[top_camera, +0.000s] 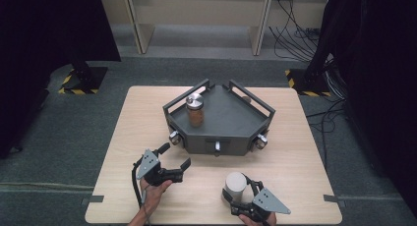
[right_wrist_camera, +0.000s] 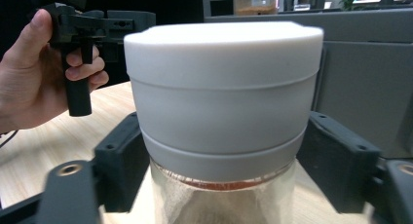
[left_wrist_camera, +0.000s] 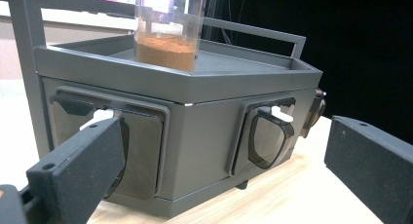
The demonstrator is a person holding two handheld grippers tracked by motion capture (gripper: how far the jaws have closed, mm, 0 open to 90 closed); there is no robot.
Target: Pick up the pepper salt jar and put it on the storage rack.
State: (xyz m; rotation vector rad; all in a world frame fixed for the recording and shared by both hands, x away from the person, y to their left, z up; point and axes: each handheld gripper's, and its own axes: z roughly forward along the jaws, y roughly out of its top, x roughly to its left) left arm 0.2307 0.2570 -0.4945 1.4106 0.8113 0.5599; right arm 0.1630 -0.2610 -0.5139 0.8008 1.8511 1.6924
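Observation:
A dark grey angular stand (top_camera: 226, 113) sits at the back middle of the wooden table (top_camera: 295, 162). On its top deck stands a glass jar with a silver lid (top_camera: 195, 110), part full of brown powder. My left gripper (top_camera: 176, 155) is open just in front of the stand's left front corner, nothing between its jaws. In the left gripper view the stand (left_wrist_camera: 204, 117) is close ahead, with the brown-powder jar (left_wrist_camera: 168, 39) above. My right gripper (top_camera: 242, 192) is shut on a white-lidded jar (top_camera: 235, 185) near the table's front edge. The jaws press its glass body below the lid (right_wrist_camera: 221, 97).
Knobs (top_camera: 217, 146) stick out from the stand's front faces, and rails rise along its back edges. The stand (right_wrist_camera: 360, 78) is right behind the white-lidded jar. Cables (top_camera: 295, 39) and black bases with striped tape (top_camera: 81, 81) lie on the floor beyond the table.

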